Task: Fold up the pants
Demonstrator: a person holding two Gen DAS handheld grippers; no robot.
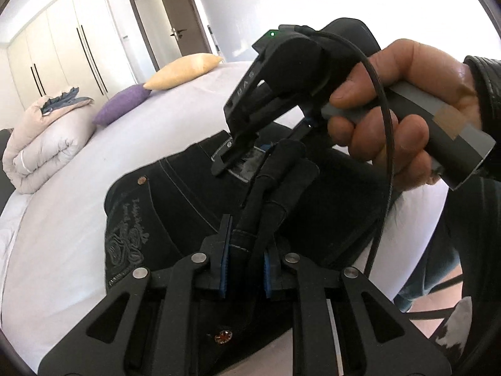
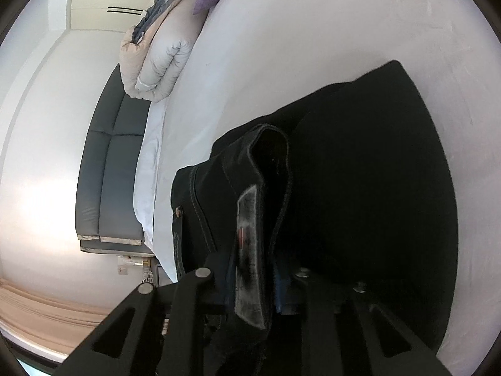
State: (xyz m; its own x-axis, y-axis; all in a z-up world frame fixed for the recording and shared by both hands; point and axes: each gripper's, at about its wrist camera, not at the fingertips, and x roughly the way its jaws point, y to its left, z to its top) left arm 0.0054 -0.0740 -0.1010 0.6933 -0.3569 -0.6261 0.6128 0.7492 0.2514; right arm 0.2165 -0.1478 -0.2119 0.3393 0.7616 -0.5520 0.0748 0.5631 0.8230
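Observation:
Black jeans point(image 1: 175, 206) with grey embroidery and pale stitching lie on the white bed point(image 1: 62, 219). My left gripper point(image 1: 245, 260) is shut on a bunched fold of the waistband, blue pads pressing both sides. My right gripper point(image 1: 228, 156), held by a bare hand, is shut on the waistband near its grey patch label point(image 1: 247, 166), just beyond the left one. In the right wrist view the right gripper point(image 2: 250, 269) clamps the waistband with the grey label point(image 2: 250, 250), and the jeans point(image 2: 360, 188) hang dark across the sheet.
A rolled white duvet point(image 1: 40, 147) lies at the bed's far left, with a purple pillow point(image 1: 122, 105) and a yellow pillow point(image 1: 184, 70) behind. White wardrobes point(image 1: 62, 47) and a door stand beyond. A dark headboard point(image 2: 106, 181) shows in the right wrist view.

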